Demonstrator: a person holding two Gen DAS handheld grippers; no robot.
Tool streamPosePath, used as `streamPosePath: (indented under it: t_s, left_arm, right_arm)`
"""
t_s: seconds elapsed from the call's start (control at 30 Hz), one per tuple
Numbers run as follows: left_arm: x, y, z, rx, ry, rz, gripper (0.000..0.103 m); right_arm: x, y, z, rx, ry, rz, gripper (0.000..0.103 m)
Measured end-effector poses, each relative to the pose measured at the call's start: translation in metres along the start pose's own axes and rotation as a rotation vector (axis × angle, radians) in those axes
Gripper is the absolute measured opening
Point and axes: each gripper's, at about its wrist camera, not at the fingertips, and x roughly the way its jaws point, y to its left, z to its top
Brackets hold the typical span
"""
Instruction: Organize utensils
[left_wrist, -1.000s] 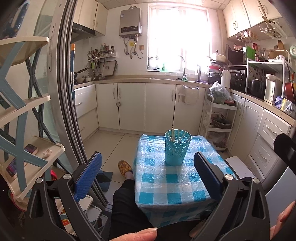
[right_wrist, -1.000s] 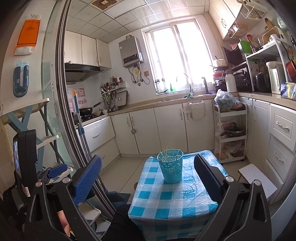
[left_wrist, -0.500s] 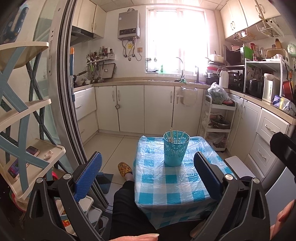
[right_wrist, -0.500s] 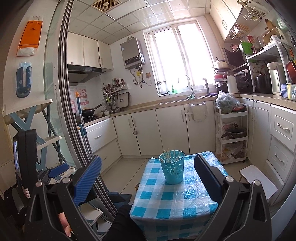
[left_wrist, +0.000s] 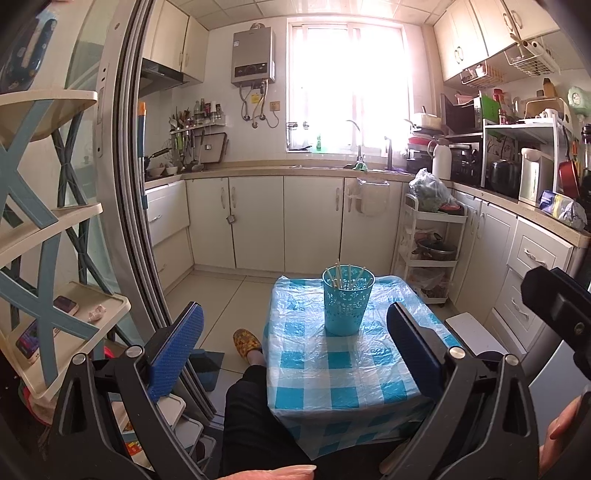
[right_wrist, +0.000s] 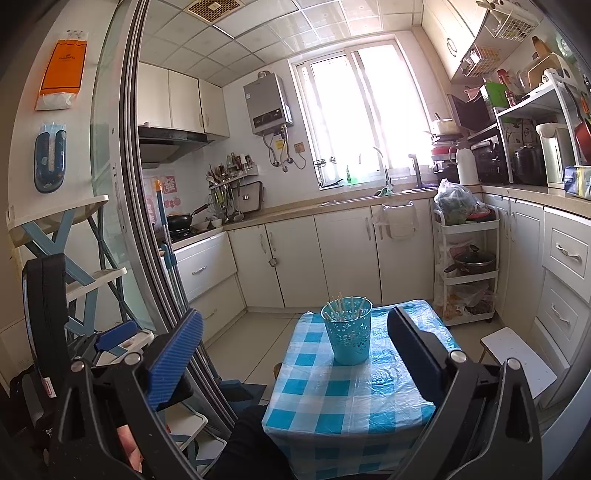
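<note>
**Chopsticks all in holder; both grippers idle**

Chopsticks (left_wrist: 341, 275) stood bunched in the teal perforated holder (left_wrist: 347, 306), leaning against its rim; we read this as upright storage, tips down, so the task looked at or near its end. The holder sat on the far half of the small table (left_wrist: 343, 369), roughly centred left to right. We saw no loose utensils on the cloth.

Left gripper (left_wrist: 295, 332) was wide open and gripped nothing; it hovered near the table's near edge, well apart from the holder. Right gripper (right_wrist: 295, 334) was likewise fully spread and empty, framing the holder from a distance.

Surface: blue-and-white checked cloth under a clear, wrinkled plastic sheet, likely slippery. Room: narrow kitchen, white cabinets (left_wrist: 258, 221) along the far wall, bright window (left_wrist: 347, 85), tiered trolley (left_wrist: 430, 251) to the right, sliding glass door (left_wrist: 122, 184) to the left.
</note>
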Motion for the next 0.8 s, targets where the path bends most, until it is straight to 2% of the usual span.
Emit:
streamPosePath:
  t_s: [0.3, 0.63, 0.8]
  left_arm:
    - [-0.0025, 0.0061, -0.0021, -0.02, -0.003, -0.026, 0.095]
    - [-0.0068, -0.0011, -0.0033, 0.02, -0.018, -0.021, 0.095]
    - [-0.002, -0.0007, -0.0036, 0.018, 0.0, -0.001, 0.095]
  right_arm:
    - [-0.0009, 0.0011, -0.0002, 0.003, 0.003, 0.004, 0.096]
    - [-0.0014, 0.0014, -0.0004, 0.005, 0.002, 0.003, 0.096]
    - [-0.0002, 0.0018, -0.0004, 0.009, 0.007, 0.004, 0.096]
